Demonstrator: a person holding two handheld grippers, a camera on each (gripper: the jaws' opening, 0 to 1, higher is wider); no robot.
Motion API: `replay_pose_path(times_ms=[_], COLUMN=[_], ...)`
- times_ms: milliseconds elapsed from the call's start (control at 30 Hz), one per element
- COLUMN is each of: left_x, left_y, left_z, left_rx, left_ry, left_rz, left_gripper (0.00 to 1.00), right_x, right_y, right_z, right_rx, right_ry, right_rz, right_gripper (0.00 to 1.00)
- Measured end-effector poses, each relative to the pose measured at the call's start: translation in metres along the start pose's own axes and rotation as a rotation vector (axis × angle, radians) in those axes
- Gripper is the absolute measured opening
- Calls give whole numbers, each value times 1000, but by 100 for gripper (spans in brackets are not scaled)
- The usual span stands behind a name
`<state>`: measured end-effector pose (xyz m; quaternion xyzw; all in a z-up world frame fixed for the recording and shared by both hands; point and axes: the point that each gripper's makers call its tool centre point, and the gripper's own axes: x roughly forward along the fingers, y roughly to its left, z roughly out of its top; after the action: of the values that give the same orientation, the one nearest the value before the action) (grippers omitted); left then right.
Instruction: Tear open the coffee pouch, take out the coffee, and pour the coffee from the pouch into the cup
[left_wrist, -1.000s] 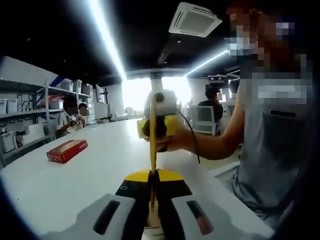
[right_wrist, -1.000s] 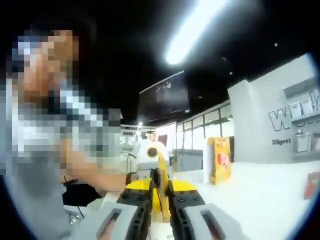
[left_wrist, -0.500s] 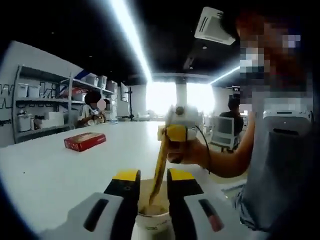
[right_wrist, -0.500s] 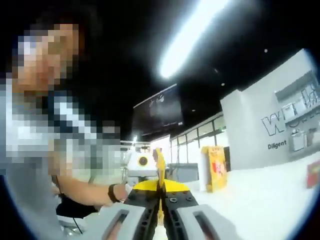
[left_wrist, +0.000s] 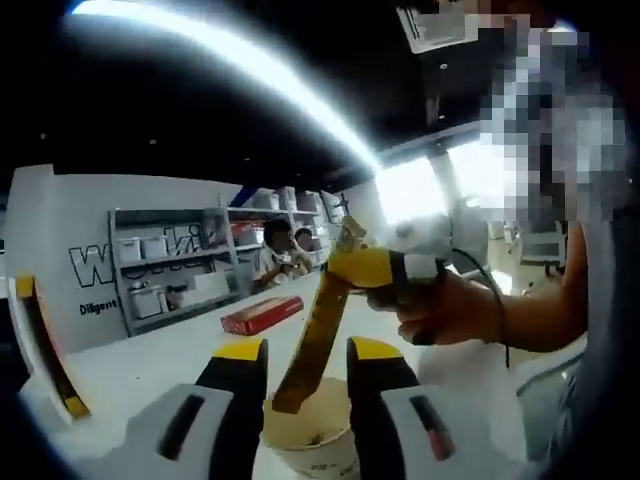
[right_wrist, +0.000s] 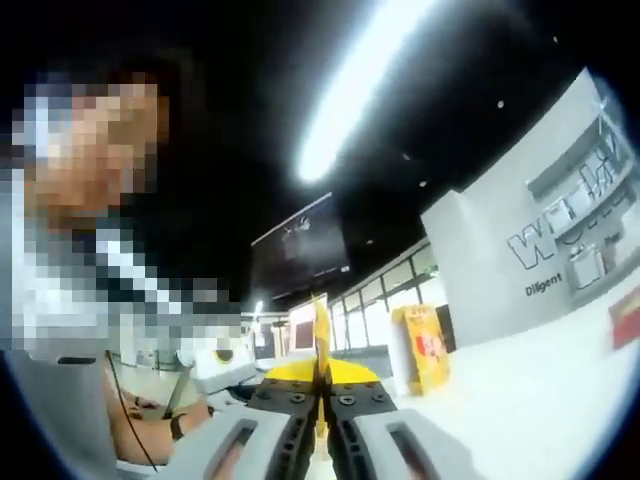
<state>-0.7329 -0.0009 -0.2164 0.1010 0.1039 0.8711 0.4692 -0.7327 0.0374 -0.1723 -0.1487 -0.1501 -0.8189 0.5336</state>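
In the left gripper view my left gripper (left_wrist: 308, 352) is open, its yellow-tipped jaws apart on either side of a white paper cup (left_wrist: 312, 447) with brown powder inside. A thin yellow coffee pouch (left_wrist: 316, 338) slants down to the cup's rim, open end lowest. Its top is pinched in my right gripper (left_wrist: 362, 266), which a hand (left_wrist: 452, 310) holds. In the right gripper view my right gripper (right_wrist: 322, 386) is shut on the coffee pouch (right_wrist: 321, 328), which sticks up edge-on between the jaws. The left gripper (right_wrist: 226, 362) shows beyond it, to the left.
A red box (left_wrist: 262, 314) lies on the white table (left_wrist: 150, 365) behind the cup. A tall yellow box (right_wrist: 424, 346) stands on the table; its edge (left_wrist: 42, 350) is at far left. Shelves (left_wrist: 175, 285) and seated people line the wall. The person's torso is close on the right.
My left jaws, shut on the pouch a second ago, have opened and let it go. The right gripper still holds the pouch, now slanted over the cup. Both views have swung.
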Motion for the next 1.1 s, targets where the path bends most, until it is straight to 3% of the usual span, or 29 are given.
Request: replay_pose_path(times_ms=[133, 333, 467, 533, 633, 667, 767, 867, 1100], left_x=[-1, -5, -4, -4, -3, -4, -1, 0, 0], left_y=[1, -2, -7, -7, -7, -2, -5, -6, -6], left_z=[3, 4, 6, 9, 13, 11, 9, 1, 7], left_rx=[164, 248, 391, 498, 566, 604, 616, 638, 687], left_ry=[9, 17, 64, 84, 75, 102, 107, 148, 151], left_rz=[59, 106, 154, 227, 290, 322, 309, 309, 335], left_gripper=[30, 28, 28, 28, 26, 26, 25, 24, 23], right_x=[-1, -2, -1, 0, -2, -3, -5, -6, -6], right_y=[2, 1, 10, 14, 17, 17, 16, 16, 19], right_z=[5, 3, 9, 8, 4, 4, 4, 6, 6], right_rx=[-23, -6, -23, -57, -106, -114, -125, -118, -162], right_ry=[-23, -13, -47, -47, -38, -37, -42, -57, -67], right_rz=[-19, -46, -48, -67, -85, -90, -100, -106, -135], right_gripper=[3, 3, 3, 3, 3, 3, 3, 3, 3])
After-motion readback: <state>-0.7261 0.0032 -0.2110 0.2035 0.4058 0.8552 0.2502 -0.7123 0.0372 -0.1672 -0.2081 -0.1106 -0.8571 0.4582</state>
